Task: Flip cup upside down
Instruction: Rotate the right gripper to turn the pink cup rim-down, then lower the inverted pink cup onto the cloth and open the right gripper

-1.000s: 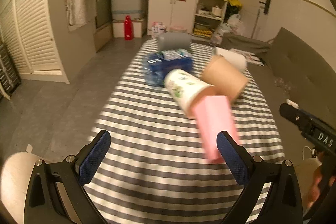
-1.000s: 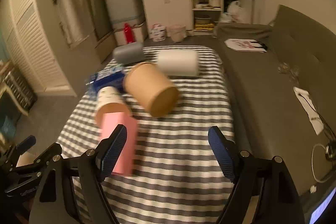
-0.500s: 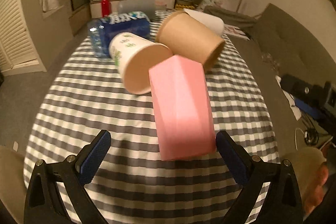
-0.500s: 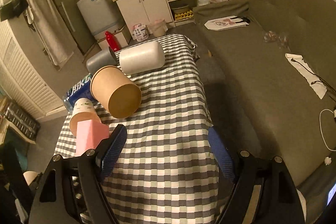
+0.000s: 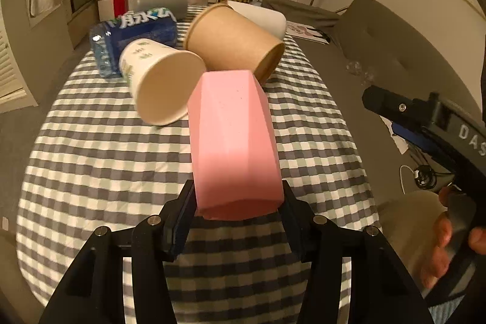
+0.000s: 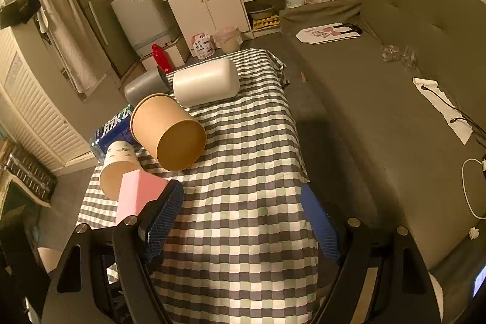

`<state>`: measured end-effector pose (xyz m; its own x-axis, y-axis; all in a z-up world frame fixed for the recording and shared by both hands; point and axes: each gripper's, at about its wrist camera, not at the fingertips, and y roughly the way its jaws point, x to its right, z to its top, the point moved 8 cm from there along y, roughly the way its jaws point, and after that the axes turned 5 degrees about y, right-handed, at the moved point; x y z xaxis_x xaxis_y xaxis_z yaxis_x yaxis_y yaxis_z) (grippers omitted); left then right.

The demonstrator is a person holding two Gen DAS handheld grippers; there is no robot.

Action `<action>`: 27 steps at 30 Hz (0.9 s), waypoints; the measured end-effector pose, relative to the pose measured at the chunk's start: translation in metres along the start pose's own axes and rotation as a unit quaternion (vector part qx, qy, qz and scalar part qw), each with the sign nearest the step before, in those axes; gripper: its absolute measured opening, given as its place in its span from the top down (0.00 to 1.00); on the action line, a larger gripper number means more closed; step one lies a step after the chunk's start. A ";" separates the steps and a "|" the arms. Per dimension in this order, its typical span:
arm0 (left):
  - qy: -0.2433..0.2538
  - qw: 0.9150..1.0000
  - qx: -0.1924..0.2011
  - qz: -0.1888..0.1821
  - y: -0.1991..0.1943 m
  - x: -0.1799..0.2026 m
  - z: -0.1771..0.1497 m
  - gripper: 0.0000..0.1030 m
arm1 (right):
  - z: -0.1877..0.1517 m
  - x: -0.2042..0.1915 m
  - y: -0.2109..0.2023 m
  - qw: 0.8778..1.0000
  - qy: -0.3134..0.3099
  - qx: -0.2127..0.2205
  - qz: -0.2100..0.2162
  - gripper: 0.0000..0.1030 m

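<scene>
The faceted pink plastic cup (image 5: 232, 141) is lying sideways on the checkered surface (image 5: 91, 160), with the left gripper (image 5: 237, 211) jaws clamping its near end while the right gripper (image 6: 243, 217) jaws are gaping wide, holding nothing.

The pink cup (image 5: 232, 141) looks matt and smooth, with flat facets. The brown cup (image 5: 234, 40) seems plain kraft paper, the white printed cup (image 5: 158, 81) also paper. The surface carries a checked woven cloth (image 6: 243, 172). The water bottle (image 5: 133, 32) is clear glossy plastic.
</scene>
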<state>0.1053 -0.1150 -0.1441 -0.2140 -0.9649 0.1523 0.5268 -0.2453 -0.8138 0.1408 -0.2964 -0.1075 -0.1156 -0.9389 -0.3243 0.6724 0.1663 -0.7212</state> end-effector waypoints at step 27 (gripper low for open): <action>0.017 0.998 0.035 0.041 -0.012 -0.017 0.063 0.48 | -0.002 -0.004 0.001 1.000 -0.007 -0.001 -0.003 0.23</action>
<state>0.1540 -0.1016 -0.1016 -0.1955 -0.9784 0.0667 0.5993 -0.1730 -0.7816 0.1406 -0.2919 -0.1076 -0.1099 -0.9439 -0.3115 0.6699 0.1612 -0.7248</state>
